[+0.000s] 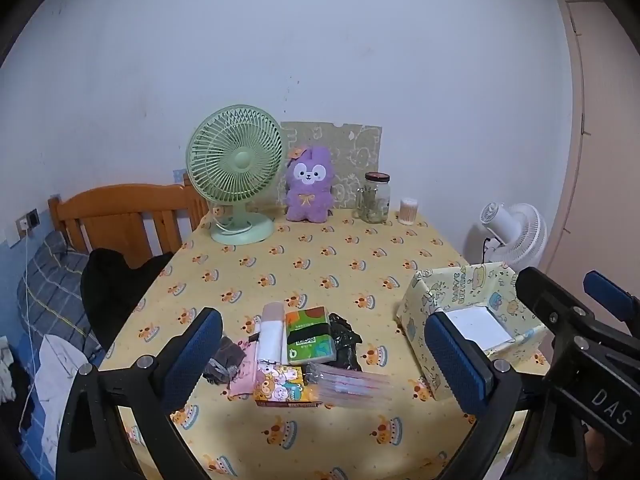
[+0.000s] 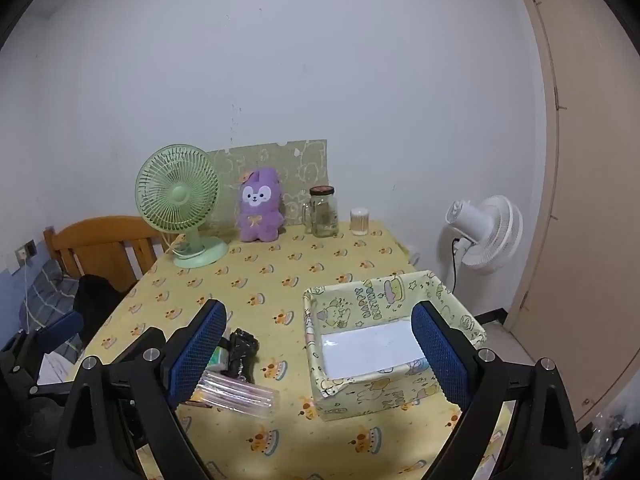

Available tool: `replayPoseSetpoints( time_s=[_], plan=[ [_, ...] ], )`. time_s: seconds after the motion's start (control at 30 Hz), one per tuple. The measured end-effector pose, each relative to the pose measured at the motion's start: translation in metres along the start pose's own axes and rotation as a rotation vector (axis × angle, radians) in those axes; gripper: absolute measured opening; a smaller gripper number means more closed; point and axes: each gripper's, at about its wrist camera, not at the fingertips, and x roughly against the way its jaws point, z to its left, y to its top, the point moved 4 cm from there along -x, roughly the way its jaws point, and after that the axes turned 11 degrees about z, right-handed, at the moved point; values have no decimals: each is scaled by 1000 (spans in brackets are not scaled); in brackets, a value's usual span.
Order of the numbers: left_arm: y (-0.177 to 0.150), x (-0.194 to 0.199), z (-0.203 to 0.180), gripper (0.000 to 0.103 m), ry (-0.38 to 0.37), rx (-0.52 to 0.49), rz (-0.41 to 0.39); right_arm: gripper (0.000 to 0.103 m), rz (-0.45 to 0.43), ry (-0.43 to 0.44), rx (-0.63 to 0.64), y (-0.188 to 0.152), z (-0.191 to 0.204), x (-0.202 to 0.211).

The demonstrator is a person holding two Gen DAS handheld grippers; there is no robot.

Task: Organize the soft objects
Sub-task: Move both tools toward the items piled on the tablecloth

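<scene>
Yellow cake-print tablecloth [image 1: 320,264] | left gripper [image 1: 324,360] gapes empty above heaped soft packets [image 1: 304,352] | right gripper [image 2: 320,356] spread, unladen, before empty paper-covered box [image 2: 360,300] | step: start; next, pinch one packet, carry rightward.

Behind the left pad [image 2: 196,354] in the right wrist view: most of the green pack [image 2: 221,358] and part of the clear packet [image 2: 240,394]. In the left wrist view, a box [image 1: 452,320] corner covered by the right pad [image 1: 456,364]; black wrapper [image 1: 344,340] half under the green pack [image 1: 310,336]. Jar [image 1: 376,198] contents too small to name, perhaps dried stems. Bedding [image 1: 44,320] cut off at the left edge.
</scene>
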Motion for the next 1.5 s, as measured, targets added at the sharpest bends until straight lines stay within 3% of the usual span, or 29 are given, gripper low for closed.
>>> replayPoseSetpoints(
  time_s=[1.5],
  plan=[
    [7,3,-10,100,35,-69,-34,95,10,7,8,5,4,1]
  ],
)
